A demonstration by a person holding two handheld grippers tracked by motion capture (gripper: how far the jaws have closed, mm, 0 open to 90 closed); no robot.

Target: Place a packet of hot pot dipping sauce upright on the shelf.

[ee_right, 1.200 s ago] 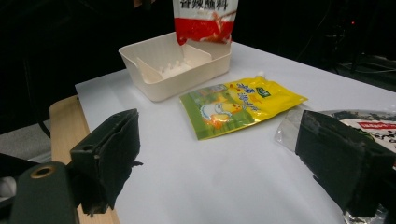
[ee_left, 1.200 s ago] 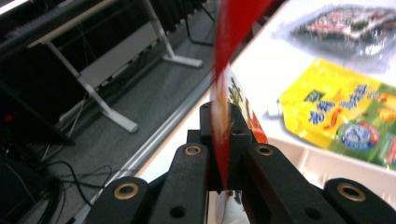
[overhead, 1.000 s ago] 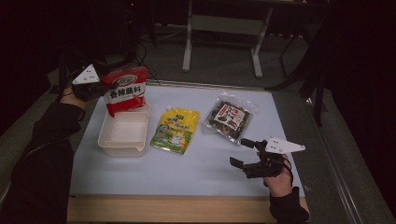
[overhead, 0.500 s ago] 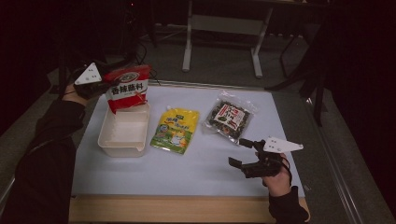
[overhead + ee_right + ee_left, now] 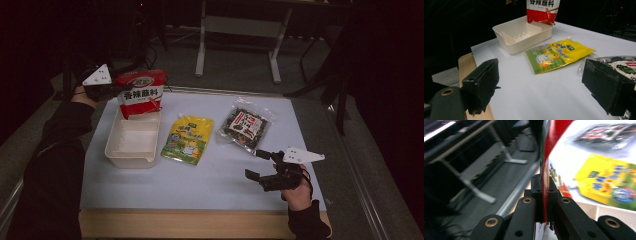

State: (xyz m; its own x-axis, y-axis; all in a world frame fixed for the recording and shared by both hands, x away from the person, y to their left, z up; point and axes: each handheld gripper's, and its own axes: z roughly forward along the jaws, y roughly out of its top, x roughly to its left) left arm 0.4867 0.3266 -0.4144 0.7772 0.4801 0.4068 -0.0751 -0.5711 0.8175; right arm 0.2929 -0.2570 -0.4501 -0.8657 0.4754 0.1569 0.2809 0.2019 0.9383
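- My left gripper (image 5: 116,91) sits at the far left corner of the table (image 5: 200,185), its jaws pressed together on the edge of the red pouch (image 5: 141,97).
- In the left gripper view the pouch's (image 5: 547,162) thin edge runs straight up from between my two black jaws, pinched tight.
- The red pouch hangs upright in the air, its lower end dipping over the far end of the white tray (image 5: 131,145); I cannot tell whether it touches the tray's floor.
- From the right gripper view, the pouch's (image 5: 543,10) bottom corner comes down just above the tray's (image 5: 521,37) far rim.
- The tray stands on the left part of the table, long side running away from me, with a ribbed divider inside.
- Just beside the tray, to its right, the yellow pouch (image 5: 187,140) lies flat.
- Farther right, near the far edge, the dark packet (image 5: 244,126) lies flat, well apart from the tray.
- My right gripper (image 5: 262,164) is low over the near right part of the table, jaws spread wide with nothing between them, pointing towards the middle.
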